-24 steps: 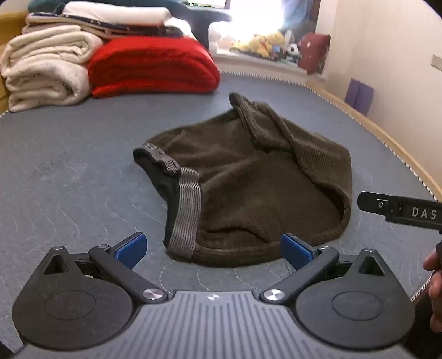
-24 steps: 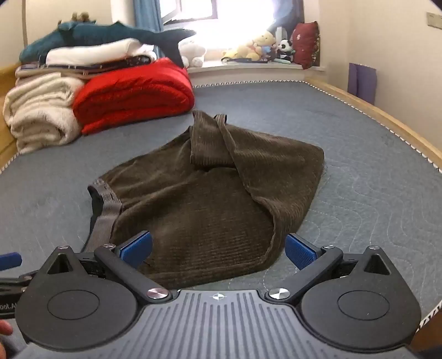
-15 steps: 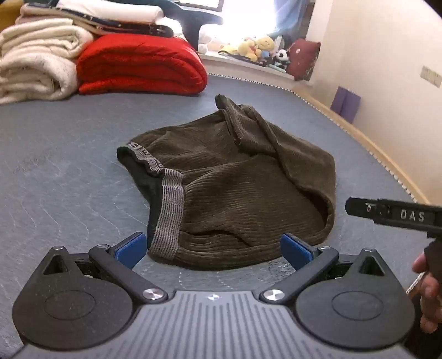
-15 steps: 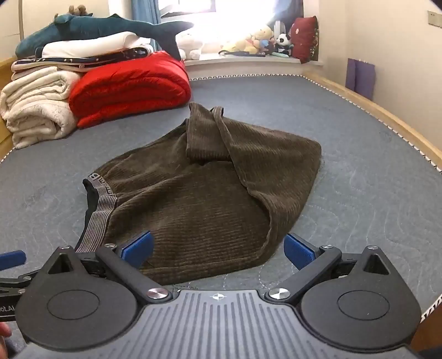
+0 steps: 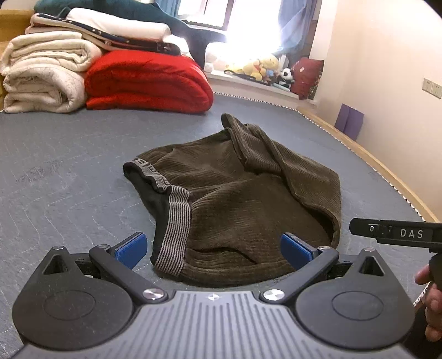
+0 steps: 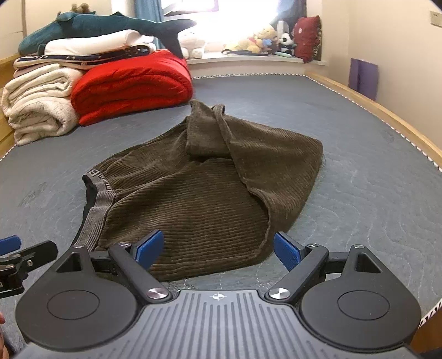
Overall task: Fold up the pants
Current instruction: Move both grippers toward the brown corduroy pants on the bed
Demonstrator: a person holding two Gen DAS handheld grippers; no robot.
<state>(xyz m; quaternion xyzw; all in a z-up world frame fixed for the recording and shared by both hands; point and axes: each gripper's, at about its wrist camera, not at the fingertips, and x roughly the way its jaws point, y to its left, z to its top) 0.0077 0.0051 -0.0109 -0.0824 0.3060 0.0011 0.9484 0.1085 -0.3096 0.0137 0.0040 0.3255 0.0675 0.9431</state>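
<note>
Pants point(image 5: 243, 204) lie bunched mid-frame on the grey bed cover point(image 5: 69, 171), one leg flopped back across the top, waistband point(image 5: 174, 221) at lower centre. My left gripper point(image 5: 212, 245) and right gripper point(image 6: 218, 248) both spread wide, empty, just short of the near hem. Risk, as I judge it: pinching only the top corduroy layer, so the fold drags crooked. Right view alone shows the loose leg's edge; left view alone shows the waistband's dark lining.

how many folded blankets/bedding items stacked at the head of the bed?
4 visible: cream blanket far left, red blanket beside it, dark-trimmed bedding across both, white fold on top under the plush shark. More may be hidden behind.
</note>
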